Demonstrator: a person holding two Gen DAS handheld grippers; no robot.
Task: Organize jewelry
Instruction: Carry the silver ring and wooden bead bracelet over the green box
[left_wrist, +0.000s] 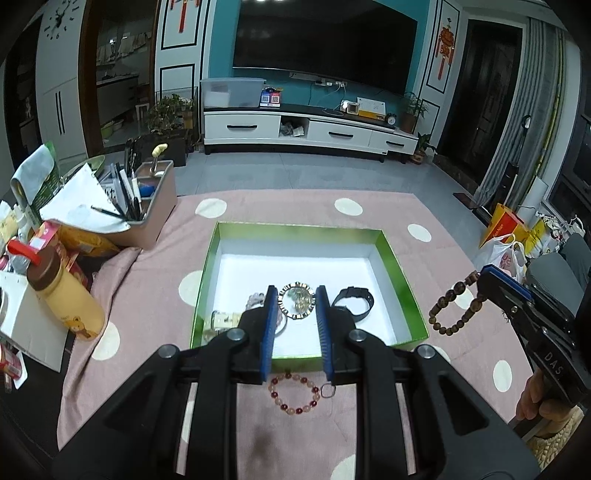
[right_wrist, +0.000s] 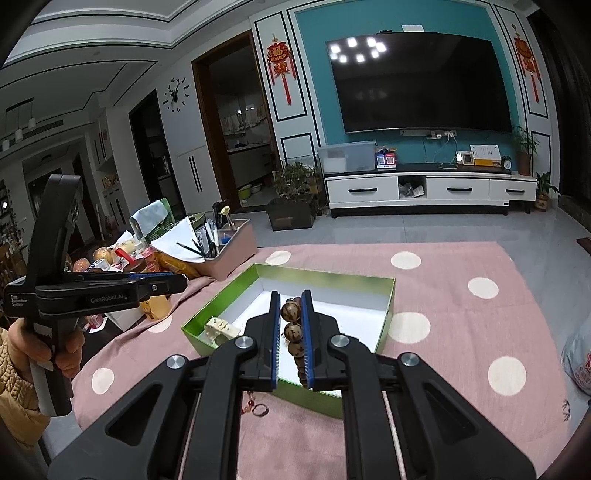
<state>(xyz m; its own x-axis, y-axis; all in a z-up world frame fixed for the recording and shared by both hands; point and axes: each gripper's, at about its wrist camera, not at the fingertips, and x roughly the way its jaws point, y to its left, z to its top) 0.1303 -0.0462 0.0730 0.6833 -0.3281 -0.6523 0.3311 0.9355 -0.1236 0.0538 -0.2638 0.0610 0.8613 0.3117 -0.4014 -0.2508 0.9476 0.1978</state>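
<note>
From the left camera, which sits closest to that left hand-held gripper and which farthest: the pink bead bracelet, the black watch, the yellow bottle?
1. Pink bead bracelet: on the cloth just below the left hand-held gripper.
2. Black watch: in the green box, right of the fingertips.
3. Yellow bottle: far left, tilted.

Living room: wall television (right_wrist: 421, 81), TV cabinet (right_wrist: 428, 190).

Tablecloth (left_wrist: 303, 210): pink with cream dots, spread under everything.
Desk organizer (left_wrist: 155, 206): beige, at the cloth's far left corner, holding pens and markers.
Bottle (left_wrist: 64, 295): yellow with a brown cap, tilted, left of the cloth.
Television (right_wrist: 421, 81): dark screen on a teal wall.
TV cabinet (right_wrist: 428, 188): white drawers under the screen.
Wall clock (right_wrist: 175, 94): black, antler-shaped.
</note>
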